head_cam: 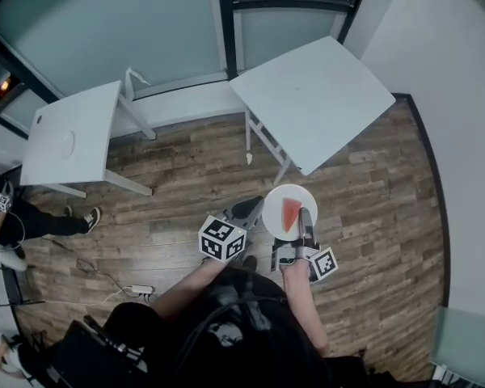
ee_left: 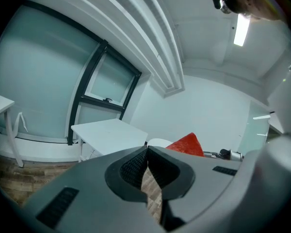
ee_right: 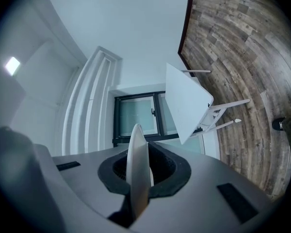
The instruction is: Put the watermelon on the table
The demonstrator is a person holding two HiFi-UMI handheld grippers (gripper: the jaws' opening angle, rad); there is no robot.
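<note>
- Right gripper clenched on the rim of plate; in the right gripper view the plate shows edge-on between its jaws.
- Watermelon slice lies on the plate, held over the floor, near table but not over it.
- Left gripper clenched with jaws tip to tip, nothing between them, just left of the plate.

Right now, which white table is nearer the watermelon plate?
The table at the head view's upper right, just beyond the plate; the other table stands farther off at the left.
</note>
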